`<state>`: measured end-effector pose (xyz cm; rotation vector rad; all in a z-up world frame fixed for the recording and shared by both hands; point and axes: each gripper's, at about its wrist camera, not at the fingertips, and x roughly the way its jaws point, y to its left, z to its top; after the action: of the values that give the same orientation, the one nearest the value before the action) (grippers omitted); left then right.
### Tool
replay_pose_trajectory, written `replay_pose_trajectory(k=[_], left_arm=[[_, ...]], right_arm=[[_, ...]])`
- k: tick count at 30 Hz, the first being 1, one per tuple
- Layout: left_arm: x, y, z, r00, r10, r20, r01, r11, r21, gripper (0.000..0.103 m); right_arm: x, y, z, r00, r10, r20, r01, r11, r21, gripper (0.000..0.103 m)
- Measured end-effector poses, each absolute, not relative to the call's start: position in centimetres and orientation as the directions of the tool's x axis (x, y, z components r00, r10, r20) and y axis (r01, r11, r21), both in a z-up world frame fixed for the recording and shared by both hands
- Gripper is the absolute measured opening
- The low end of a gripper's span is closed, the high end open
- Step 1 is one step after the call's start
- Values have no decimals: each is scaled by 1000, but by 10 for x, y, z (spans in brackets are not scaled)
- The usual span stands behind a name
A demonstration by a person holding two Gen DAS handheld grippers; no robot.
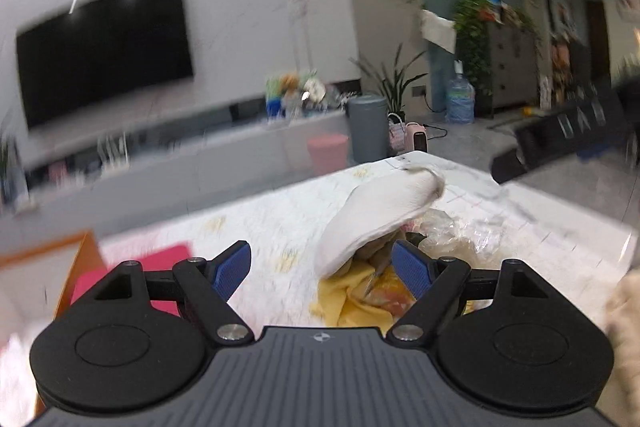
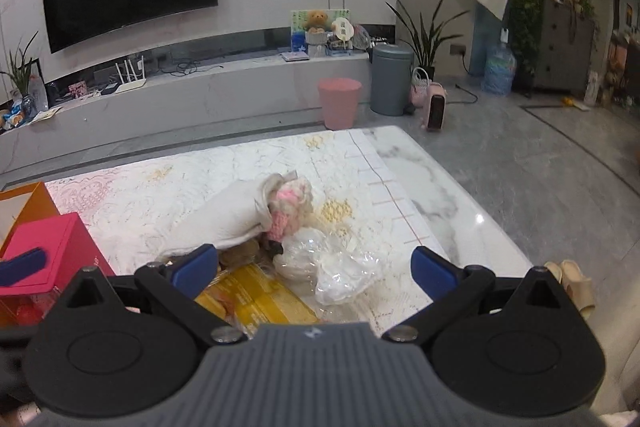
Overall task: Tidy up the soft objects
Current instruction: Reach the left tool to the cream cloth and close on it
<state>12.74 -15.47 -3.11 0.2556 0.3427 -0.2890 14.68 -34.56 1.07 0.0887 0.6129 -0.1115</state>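
The jaws of the left gripper (image 1: 322,269) and right gripper (image 2: 314,265) are spread and empty above the heap at mid-table (image 2: 440,187), whose limp, light white cloth pouch (image 2: 228,217) is judged best pinched at a loose fold.

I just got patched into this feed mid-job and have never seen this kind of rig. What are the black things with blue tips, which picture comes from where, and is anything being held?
There is no robot arm: a person holds a two-finger gripper in each hand, and each carries a fisheye camera looking along its blue-padded fingers. The blurred picture comes from the left gripper, the sharp one from the right gripper. Both are open and hold nothing. On the table lies a pile: a white cloth bag with a pink-and-cream knitted item at its mouth, a clear plastic bag and a yellow package. A pink box stands at the left.
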Motion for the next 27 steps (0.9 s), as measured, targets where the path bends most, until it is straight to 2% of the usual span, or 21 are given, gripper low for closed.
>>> replay_pose_trajectory(k=[3,7,10,13,16,18,19,21,22,24,27], left_arm=[[140,-177,-48,913,-205,-354,315,903,291,93],[167,-192,-60,895,-178,-408,305,913,271,89],[179,-195,-64,906,-140,-399,269,919,288,88],[188,-195,-64,898,-157,-411,284,920,270,85],[192,-192,-64,880,-198,-432,321,918,234,71],[193,-189,-63,869,-241,-433,354,913,201,54],[193,-188,-63,866,-255,-430,364,911,194,50],[193,-188,-64,871,-242,-428,356,911,209,33],[194,-189,-65,872,-237,-428,351,913,209,30],[193,-185,-65,864,-256,-433,362,914,182,16],[191,-183,-64,845,-276,-457,394,900,184,12]], right_arm=[[149,-344,4,805,-91,-587,146,988,47,101],[157,-336,-9,790,-64,-610,108,994,35,101],[168,-330,-20,771,-78,-632,137,990,44,101],[177,-323,-28,751,-66,-657,129,991,47,101],[181,-321,-30,754,-92,-651,144,989,26,101],[181,-325,-30,758,-85,-646,146,989,40,101],[181,-328,-30,758,-84,-647,153,987,51,101],[183,-337,-33,747,-84,-659,169,983,67,100],[183,-342,-34,742,-90,-664,183,981,71,100],[182,-350,-36,736,-104,-669,208,975,77,101],[180,-359,-37,736,-119,-667,233,969,85,101]])
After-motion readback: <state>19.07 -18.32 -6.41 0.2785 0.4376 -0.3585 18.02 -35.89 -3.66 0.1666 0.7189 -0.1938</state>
